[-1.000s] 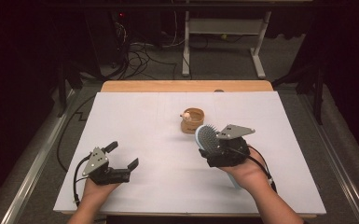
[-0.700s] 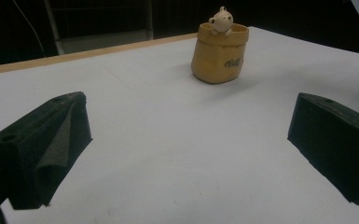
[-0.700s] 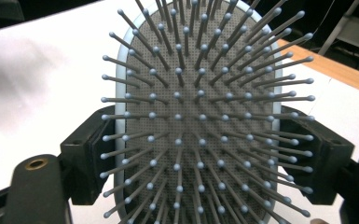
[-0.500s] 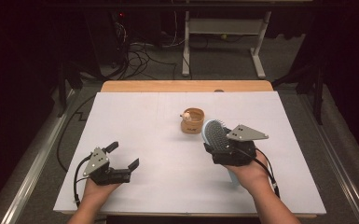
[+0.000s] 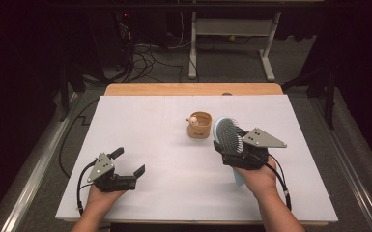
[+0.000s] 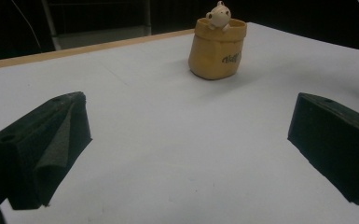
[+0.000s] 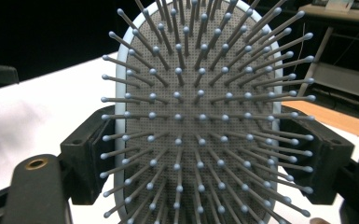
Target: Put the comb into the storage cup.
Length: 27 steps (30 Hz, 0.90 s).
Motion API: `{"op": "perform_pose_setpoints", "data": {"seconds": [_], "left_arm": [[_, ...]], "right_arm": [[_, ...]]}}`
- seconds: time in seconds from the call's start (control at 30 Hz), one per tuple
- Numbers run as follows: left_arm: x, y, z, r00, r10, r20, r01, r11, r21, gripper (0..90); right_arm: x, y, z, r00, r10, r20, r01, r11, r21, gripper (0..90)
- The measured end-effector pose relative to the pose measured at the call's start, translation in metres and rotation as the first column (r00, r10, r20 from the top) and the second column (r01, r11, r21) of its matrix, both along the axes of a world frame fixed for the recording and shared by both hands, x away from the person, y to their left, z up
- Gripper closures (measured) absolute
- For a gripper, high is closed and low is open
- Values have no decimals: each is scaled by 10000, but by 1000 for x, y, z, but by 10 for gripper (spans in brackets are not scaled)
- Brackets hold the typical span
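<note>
High view: the right gripper squeezes a blue hairbrush, held up just beside the little yellow cup. The left gripper rests on the table, wide open, holding nothing.

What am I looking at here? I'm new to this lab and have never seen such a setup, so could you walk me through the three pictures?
A person sits at a white table and holds a hand tool with two black jaws in each hand. The high view looks down from above the person. The other two pictures come from small cameras that ride on the tools and look along their jaws.

The left gripper rests near the table's front, jaws wide apart with nothing between them. Its own view looks across the table at a small yellow pot with a little bear figure on its rim.

The right gripper is clamped on the sides of a pale blue hairbrush. In the right gripper view, the bristles point straight at the camera.
</note>
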<state>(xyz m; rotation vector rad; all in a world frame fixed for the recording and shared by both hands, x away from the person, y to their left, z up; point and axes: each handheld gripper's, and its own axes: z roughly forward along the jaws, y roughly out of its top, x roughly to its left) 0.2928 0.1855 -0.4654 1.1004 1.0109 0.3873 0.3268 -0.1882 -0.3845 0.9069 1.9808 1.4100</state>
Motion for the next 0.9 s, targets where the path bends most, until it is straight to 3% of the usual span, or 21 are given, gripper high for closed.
{"op": "perform_pose_setpoints", "data": {"seconds": [0.1, 0.4, 0.9], "left_arm": [[0, 1, 1, 9999, 99, -48, -100, 9998, -195, 2], [2, -1, 0, 9997, 42, -220, -46, 9998, -181, 2], [8, -14, 7, 9990, -122, -421, 126, 9999, 95, 3]], "right_arm": [[-1, -2, 0, 9997, 11, 229, -14, 9999, 160, 207], [-9, -14, -5, 9969, -236, 745, 172, 9962, 850, 207], [-17, -20, -4, 9939, -376, 1040, 267, 9941, 1047, 207]]}}
